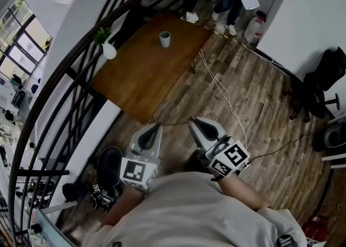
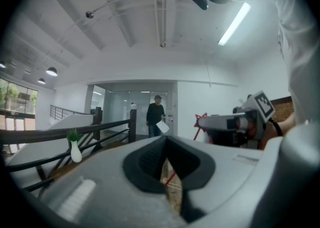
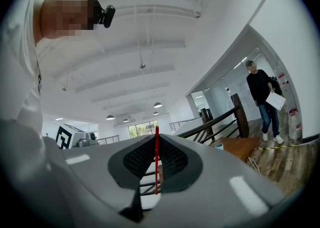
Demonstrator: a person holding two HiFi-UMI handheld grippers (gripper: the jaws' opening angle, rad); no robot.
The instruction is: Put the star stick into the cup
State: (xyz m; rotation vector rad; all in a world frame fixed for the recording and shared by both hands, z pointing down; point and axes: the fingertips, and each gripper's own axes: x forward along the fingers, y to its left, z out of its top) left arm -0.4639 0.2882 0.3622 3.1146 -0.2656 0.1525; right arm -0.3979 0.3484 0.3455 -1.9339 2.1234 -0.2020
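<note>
Vase: a white vase with a green sprig [image 1: 108, 50] stands at the left edge of the wooden table [image 1: 140, 86]; it plays no part in the task.
Left gripper: the left gripper [image 1: 158, 126] is held close to the person's body, short of the table's near corner. Its jaws are drawn together with only a thin slit between them and nothing clamped. A bit of red shows through the slit, beyond the jaws.
Cup: the cup [image 1: 165, 39] stands upright near the far edge of the table, well apart from both grippers. No stick shows in it.
Star stick: the thin red star stick [image 3: 156, 157] runs straight up between the right gripper's pads. Seen from the left gripper view, its star end pokes out past that gripper's tip.
Right gripper: the right gripper [image 1: 192, 120] is just beside the left one, off the table on the near side, with its jaws clamped on the stick.
Done: the stick appears to be picked up and securely held.
Left: the whole carry across the table to the far edge, lining the stick up over the cup's mouth, lowering it in and letting go.
</note>
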